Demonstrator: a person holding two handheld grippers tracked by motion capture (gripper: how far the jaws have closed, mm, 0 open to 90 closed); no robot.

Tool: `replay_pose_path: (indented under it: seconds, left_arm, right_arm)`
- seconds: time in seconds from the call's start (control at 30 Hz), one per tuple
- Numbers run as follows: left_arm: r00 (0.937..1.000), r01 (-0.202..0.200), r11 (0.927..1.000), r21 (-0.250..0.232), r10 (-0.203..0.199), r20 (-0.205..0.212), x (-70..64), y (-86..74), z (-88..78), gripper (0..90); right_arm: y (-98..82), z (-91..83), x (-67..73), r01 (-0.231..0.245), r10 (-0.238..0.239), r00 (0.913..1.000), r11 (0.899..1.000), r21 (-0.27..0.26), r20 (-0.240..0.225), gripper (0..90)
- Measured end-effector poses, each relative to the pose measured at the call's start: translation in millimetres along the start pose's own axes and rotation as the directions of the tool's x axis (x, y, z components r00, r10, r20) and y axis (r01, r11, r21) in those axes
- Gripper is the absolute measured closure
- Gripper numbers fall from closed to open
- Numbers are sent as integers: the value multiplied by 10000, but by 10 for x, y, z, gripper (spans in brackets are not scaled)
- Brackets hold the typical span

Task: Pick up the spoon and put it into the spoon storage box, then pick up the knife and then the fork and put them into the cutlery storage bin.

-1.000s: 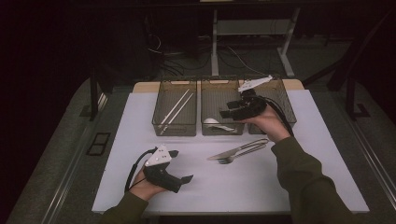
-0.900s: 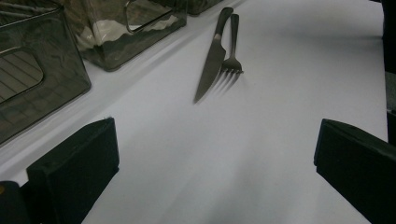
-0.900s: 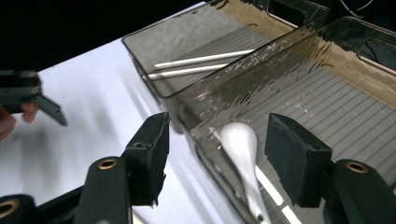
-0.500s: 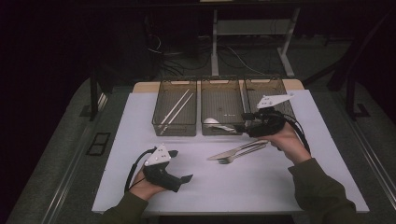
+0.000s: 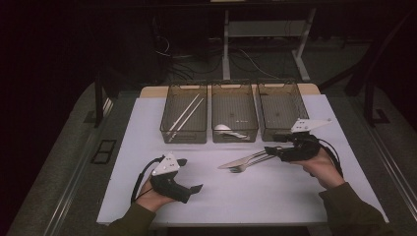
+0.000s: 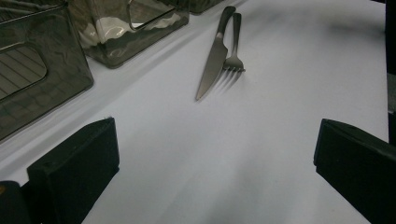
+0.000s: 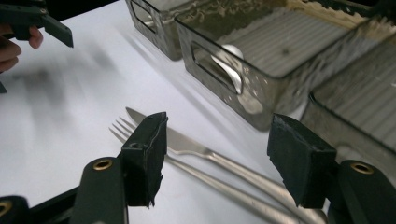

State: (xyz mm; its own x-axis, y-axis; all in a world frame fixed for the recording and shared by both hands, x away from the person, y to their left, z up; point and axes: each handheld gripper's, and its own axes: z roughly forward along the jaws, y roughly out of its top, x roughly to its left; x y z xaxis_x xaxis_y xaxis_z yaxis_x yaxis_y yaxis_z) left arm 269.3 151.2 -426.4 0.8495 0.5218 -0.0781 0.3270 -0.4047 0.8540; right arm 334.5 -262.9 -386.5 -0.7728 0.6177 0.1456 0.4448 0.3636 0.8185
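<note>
Your left gripper (image 5: 193, 189) rests on the white table cover (image 5: 147, 128) at the near left, held in your left hand (image 5: 156, 195). Its two black jaws stand spread wide with only bare white surface between them, as the left gripper view shows.

At the far side of the cover three clear bins stand in a row, just beside one another. The left bin (image 5: 184, 114) holds a pair of pale chopsticks (image 5: 185, 117) lying on a slant. The middle bin (image 5: 234, 112) holds a spoon (image 5: 224, 129) at its near end. The right bin (image 5: 282, 105) has nothing that you can make out in it.

Near the middle of the cover, in front of the middle and right bins, a knife (image 5: 241, 161) and a fork (image 5: 249, 164) lie side by side on the surface, touching or nearly so. Their tips point left and their handles run right toward your right gripper. In the left gripper view the knife (image 6: 212, 60) lies left of the fork (image 6: 234, 46).

Your right gripper (image 5: 269, 151) is at the right, held low over the cover in your right hand (image 5: 322, 164), pointing left along the handles. Its jaws are parted and have just been opening a little. In the right gripper view the knife (image 7: 187, 140) and fork (image 7: 196, 172) handles pass through the gap between the jaws, and the pads (image 7: 299, 158) press on neither.
</note>
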Motion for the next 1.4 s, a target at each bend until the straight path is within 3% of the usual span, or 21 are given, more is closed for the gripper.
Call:
replay_pose_path:
  seconds: [0.37, 0.67, 0.9, 1.4]
  left_arm:
    - [10000, -6, 10000, -24, 6, -33, 9, 0, -3, 0]
    - [10000, 15, 10000, -17, -15, -22, 16, 0, 6, 0]
    - [10000, -2, 10000, -27, 2, 12, 15, 0, 8, 0]
    - [10000, -6, 10000, -11, 6, 11, 13, 0, 9, 0]
  right_arm:
    - [-222, -12, -160, -587, 567, 9964, 9979, 290, 635, 452]
    - [-287, 102, -304, -922, 842, 9879, 9941, 564, 1306, 723]
    - [-314, 257, -319, -714, 547, 9892, 9901, 1211, 1362, 886]
    - [-329, 478, -253, -288, 115, 9950, 9840, 1760, 989, 897]
